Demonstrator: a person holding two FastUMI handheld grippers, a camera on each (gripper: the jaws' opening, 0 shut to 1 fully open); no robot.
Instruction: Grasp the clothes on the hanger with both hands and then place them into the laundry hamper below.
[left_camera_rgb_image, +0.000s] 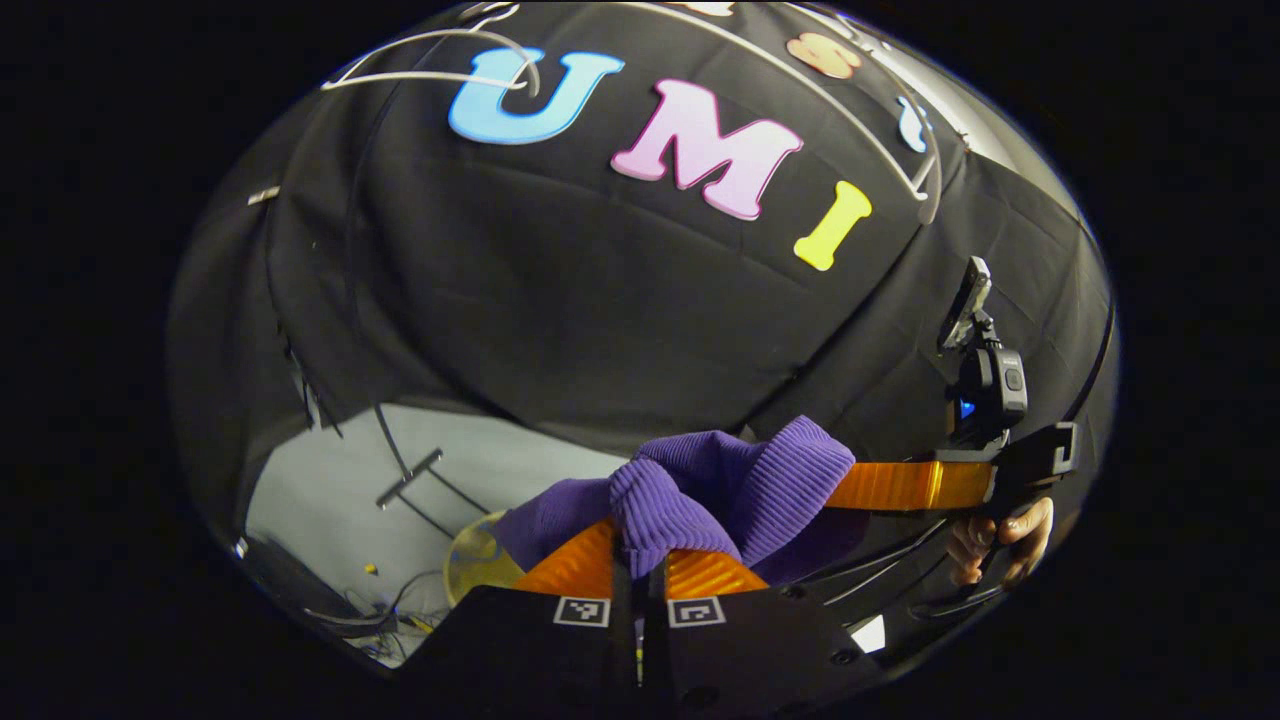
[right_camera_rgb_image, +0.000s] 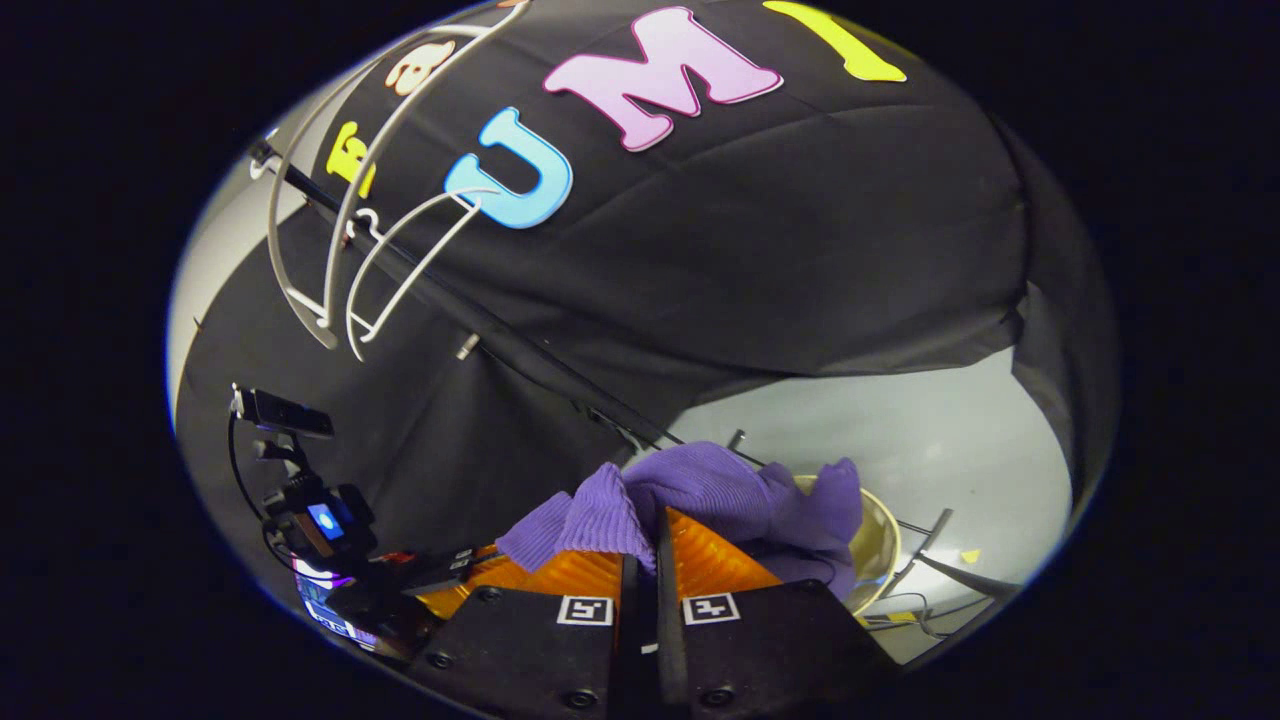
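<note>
While both claws pinch it, the purple garment (left_camera_rgb_image: 700, 490) bunches crosswise above the hamper (right_camera_rgb_image: 880, 540).

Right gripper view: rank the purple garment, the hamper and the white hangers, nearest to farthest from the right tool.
1. Purple garment, clamped in the right tool.
2. Hamper, just beyond on the floor, lower right.
3. White hangers, farthest, upper left on the rail.

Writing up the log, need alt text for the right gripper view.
The right claw is shut on a purple ribbed knit garment, held above a yellowish round hamper on the grey floor. White plastic hangers hang upper left; the left claw is lower left.
</note>
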